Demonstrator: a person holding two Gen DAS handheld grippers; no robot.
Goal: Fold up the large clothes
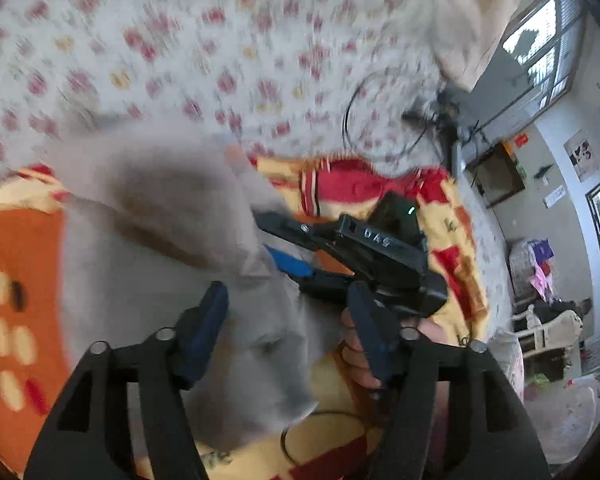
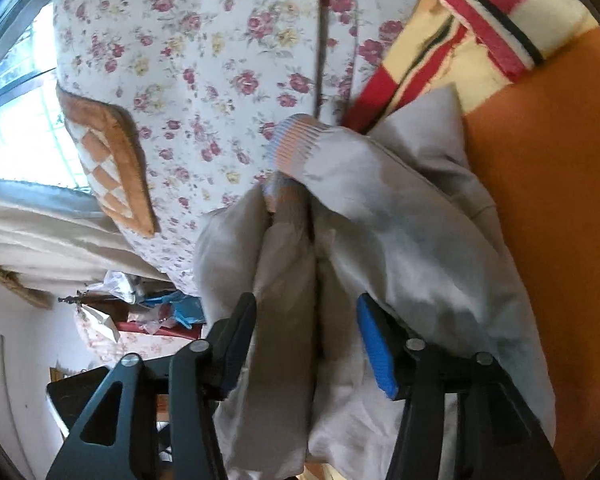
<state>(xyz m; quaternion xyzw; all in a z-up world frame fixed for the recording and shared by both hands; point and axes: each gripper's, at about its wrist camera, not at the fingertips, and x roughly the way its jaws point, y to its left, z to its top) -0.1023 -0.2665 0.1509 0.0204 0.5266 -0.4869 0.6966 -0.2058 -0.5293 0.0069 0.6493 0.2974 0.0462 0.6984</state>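
The grey sweatshirt (image 2: 400, 220) lies bunched on the bed, not neatly folded yet, and both the left claw (image 1: 288, 332) and right claw (image 2: 306, 344) are wide, holding nothing

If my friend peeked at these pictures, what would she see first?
Probably the big pale grey garment, bunched up in the middle with a striped cuff at its top, lying between the open fingers of the right gripper. Next comes the bright orange, red and yellow blanket under it. Behind both spreads a white sheet with little roses, and the left gripper hangs open over the same grey cloth.
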